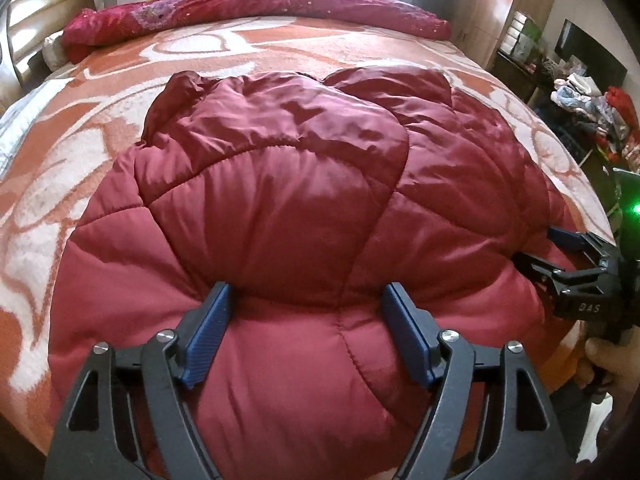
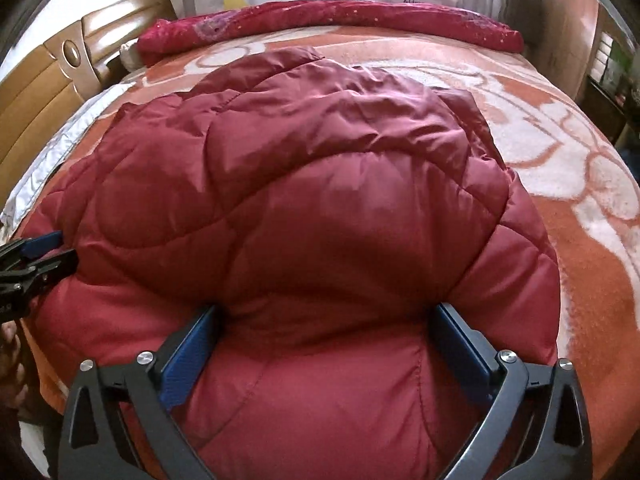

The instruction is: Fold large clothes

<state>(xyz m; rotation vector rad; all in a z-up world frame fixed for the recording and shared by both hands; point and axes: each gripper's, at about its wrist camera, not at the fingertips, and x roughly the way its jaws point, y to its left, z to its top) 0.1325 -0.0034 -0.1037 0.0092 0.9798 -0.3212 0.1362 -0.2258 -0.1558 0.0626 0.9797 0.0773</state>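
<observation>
Quilted red jacket [image 1: 280,208] lies spread on my bed [image 1: 60,160], its hem bulging at the near edge and its collar pointing toward the rolled red blanket [image 1: 256,10] along the far edge. My left gripper [image 1: 306,304] straddles a puffy fold of hem, fingers spread around it. My right gripper [image 2: 326,322] does likewise, just beside it.

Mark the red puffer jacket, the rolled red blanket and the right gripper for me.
red puffer jacket [image 1: 280,184]: left wrist view, quilted back panel.
rolled red blanket [image 2: 360,20]: right wrist view, middle of roll.
right gripper [image 2: 324,340]: right wrist view, midway between fingers.
</observation>
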